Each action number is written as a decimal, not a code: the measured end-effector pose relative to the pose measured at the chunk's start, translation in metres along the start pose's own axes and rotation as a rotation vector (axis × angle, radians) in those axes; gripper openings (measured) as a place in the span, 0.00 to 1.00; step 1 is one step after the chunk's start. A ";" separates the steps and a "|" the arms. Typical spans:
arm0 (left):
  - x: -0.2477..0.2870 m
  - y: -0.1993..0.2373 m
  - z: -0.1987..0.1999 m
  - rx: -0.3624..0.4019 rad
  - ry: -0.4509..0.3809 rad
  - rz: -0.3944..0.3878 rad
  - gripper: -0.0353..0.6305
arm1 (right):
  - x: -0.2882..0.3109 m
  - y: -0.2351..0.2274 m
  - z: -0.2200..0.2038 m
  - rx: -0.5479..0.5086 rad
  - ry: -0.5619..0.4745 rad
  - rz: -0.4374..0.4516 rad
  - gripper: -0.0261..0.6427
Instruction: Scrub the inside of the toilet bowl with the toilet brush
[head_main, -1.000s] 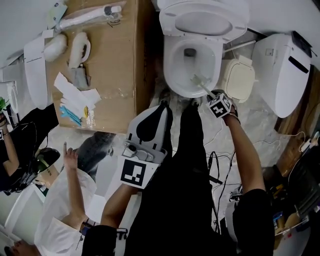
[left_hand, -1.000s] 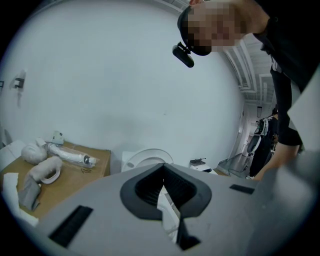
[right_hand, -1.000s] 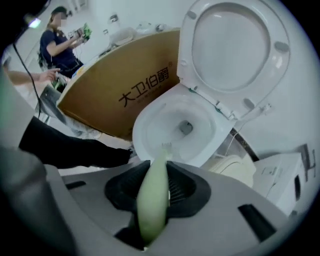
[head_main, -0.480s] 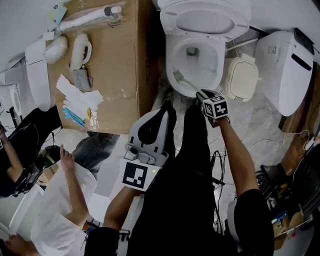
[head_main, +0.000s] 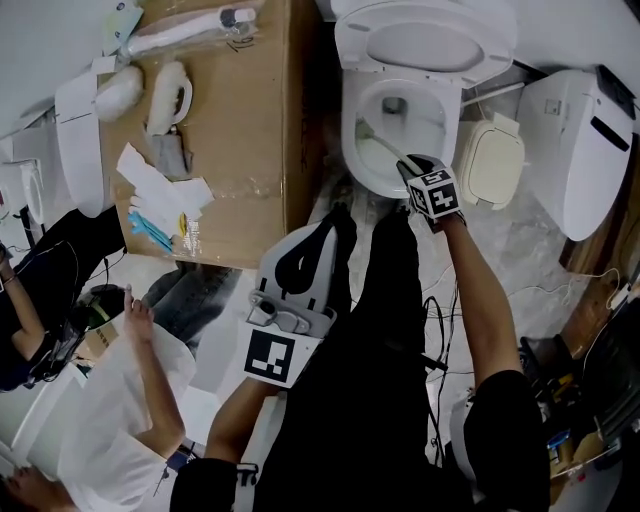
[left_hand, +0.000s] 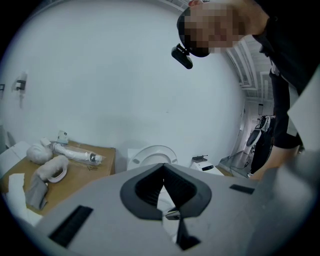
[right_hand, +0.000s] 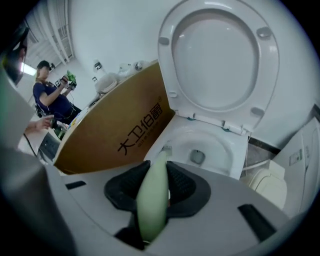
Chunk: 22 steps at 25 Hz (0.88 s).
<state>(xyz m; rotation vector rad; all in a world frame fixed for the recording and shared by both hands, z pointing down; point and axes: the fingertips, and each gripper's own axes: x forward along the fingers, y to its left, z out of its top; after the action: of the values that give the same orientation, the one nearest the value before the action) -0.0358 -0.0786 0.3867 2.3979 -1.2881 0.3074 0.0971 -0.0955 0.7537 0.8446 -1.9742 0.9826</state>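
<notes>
The white toilet bowl (head_main: 352, 150) stands open, its lid (head_main: 425, 40) raised. My right gripper (head_main: 415, 168) hovers over the bowl's near rim, shut on the pale green handle of the toilet brush (head_main: 385, 147). The brush head rests against the bowl's left inner wall. In the right gripper view the handle (right_hand: 152, 200) runs between the jaws of the right gripper (right_hand: 159, 167) toward the bowl (right_hand: 220, 145). My left gripper (head_main: 300, 255) is held back over the person's legs, shut and holding nothing; the left gripper view shows its tips (left_hand: 163, 167) meeting.
A big cardboard box (head_main: 240, 130) stands left of the toilet, carrying white parts and papers. Right of the bowl are a cream lid (head_main: 495, 165) and another white toilet unit (head_main: 585, 150). Cables (head_main: 440, 310) lie on the floor. A person in white (head_main: 110, 400) crouches at left.
The brush head has swept from the bowl's near right side across to its left wall and farther in. My right gripper shifted slightly with it. The left gripper stayed put.
</notes>
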 end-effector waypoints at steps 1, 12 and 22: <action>-0.001 0.002 0.000 -0.002 -0.001 0.007 0.06 | 0.001 -0.002 0.004 -0.052 0.007 -0.010 0.21; -0.002 0.012 -0.003 -0.019 -0.005 0.100 0.06 | 0.023 -0.048 0.046 -0.799 0.115 -0.124 0.21; 0.009 0.001 -0.002 -0.044 -0.023 0.163 0.06 | 0.009 -0.099 0.070 -1.206 0.217 -0.176 0.21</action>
<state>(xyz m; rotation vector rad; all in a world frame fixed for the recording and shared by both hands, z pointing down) -0.0314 -0.0847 0.3922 2.2707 -1.4881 0.2952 0.1486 -0.2045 0.7661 0.1833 -1.8061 -0.2804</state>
